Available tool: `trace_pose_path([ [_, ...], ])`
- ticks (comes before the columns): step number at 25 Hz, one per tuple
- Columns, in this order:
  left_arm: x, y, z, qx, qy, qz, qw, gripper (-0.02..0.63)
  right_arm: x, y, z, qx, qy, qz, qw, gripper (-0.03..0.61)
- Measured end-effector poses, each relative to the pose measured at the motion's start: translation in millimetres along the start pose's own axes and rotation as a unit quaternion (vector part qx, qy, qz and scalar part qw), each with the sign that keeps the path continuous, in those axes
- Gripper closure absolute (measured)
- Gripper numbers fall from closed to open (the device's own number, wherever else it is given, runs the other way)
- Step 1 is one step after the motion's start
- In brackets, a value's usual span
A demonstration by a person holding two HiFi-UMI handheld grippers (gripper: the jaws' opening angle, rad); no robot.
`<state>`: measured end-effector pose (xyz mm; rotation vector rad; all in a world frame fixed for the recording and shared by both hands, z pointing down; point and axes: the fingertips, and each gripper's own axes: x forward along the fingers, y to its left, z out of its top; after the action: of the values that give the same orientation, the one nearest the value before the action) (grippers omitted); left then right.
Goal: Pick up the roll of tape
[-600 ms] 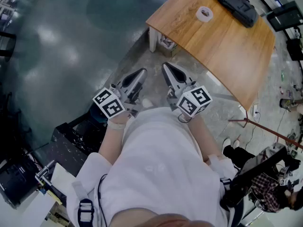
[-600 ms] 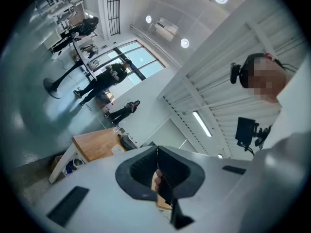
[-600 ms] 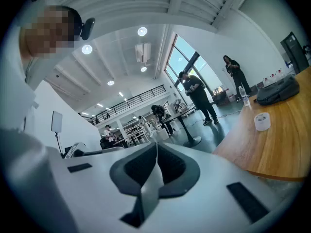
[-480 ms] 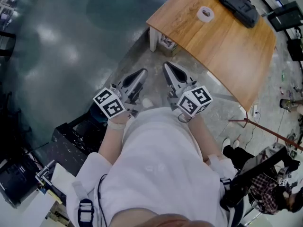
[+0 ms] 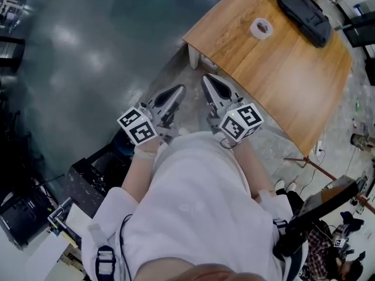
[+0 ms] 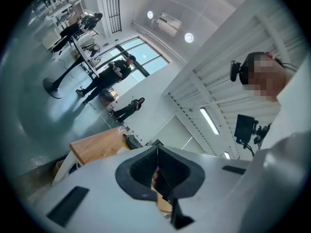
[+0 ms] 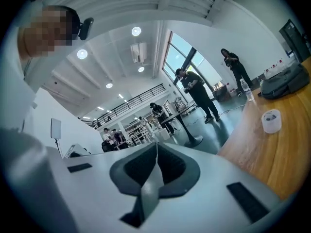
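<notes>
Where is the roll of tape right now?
In the head view the roll of tape lies at upper right on the wooden table, just left of the black bag and not touching it.

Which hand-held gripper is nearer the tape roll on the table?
Right. The right hand-held gripper is off the near edge of the table, the tape roll up-right of it; the left hand-held gripper sits beside it, farther left.

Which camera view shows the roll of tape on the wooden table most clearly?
The head view: the roll of tape is seen from above, with its hole, lying flat on the table. The right gripper view shows it from the side. The left gripper view does not show it.
</notes>
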<state>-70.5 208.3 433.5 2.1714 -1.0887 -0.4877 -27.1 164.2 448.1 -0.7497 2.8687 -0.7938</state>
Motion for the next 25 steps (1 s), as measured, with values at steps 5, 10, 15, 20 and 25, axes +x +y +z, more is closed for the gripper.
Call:
trace_pose_path([
  [5,63.4,19.1,25.5,0.018,0.010,0.007,0.9998,0.606,24.5,-50.2,39.3,0.004,-0.006,0.014,1.000,0.552],
  [10,130.7,29.9,44.3,0.034,0.023,0.012,0.9991,0.606,37.3,-104.3,78.5,0.013,-0.019,0.018,1.000,0.552],
  [15,191.5,34.7,52.9,0.038,0.035,0.004,0.9987,0.606,36.4,-159.8,110.1,0.026,-0.031,0.004,0.999,0.552],
  [20,235.7,52.5,50.8,0.030,0.069,-0.011,0.9971,0.606,34.8,-210.1,122.1,0.035,-0.040,-0.037,0.998,0.552],
  [25,261.7,72.3,50.0,0.015,0.100,-0.024,0.9946,0.606,37.1,-249.3,110.8,-0.036,0.024,-0.078,0.996,0.551],
])
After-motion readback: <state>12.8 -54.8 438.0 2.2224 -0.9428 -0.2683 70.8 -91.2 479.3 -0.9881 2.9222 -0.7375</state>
